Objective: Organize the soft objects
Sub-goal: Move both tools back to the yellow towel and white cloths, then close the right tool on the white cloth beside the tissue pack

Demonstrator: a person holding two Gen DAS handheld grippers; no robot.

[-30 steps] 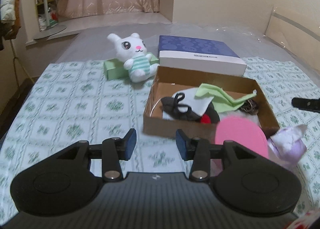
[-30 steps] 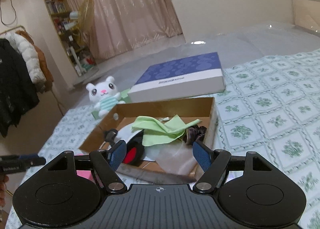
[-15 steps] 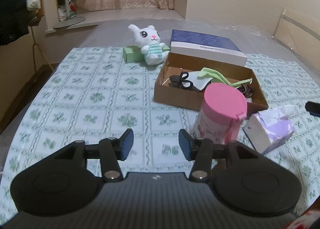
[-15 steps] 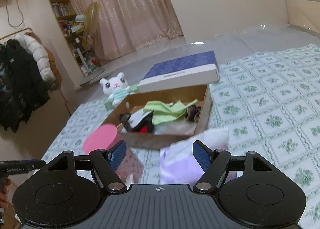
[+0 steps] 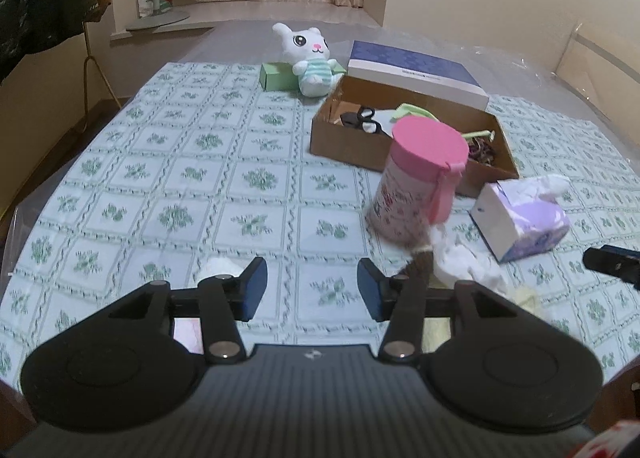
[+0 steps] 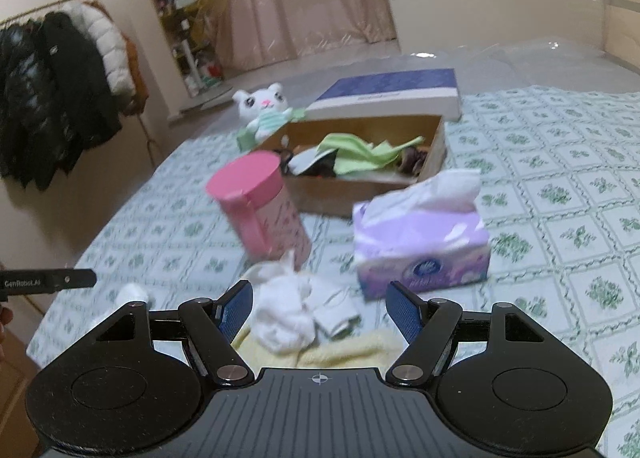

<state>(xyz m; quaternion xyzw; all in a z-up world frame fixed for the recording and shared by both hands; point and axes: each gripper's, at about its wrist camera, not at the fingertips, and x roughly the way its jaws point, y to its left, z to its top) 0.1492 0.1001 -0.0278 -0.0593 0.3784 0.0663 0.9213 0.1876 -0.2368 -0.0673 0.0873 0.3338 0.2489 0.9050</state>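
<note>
Both grippers, left point(image 5: 312, 290) and right point(image 6: 320, 308), spread wide, holding nothing. White cloth point(image 6: 298, 308), possibly socks (blurry), lies between right fingers, near pink canister point(image 6: 262, 205) and tissue box point(image 6: 424, 244).

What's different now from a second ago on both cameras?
Both hand-held grippers pulled back from the cardboard box: the left and right now see the pink canister, tissue box and a white cloth pile in front. Both remain open, holding nothing. The plush bunny and box contents look unmoved.
</note>
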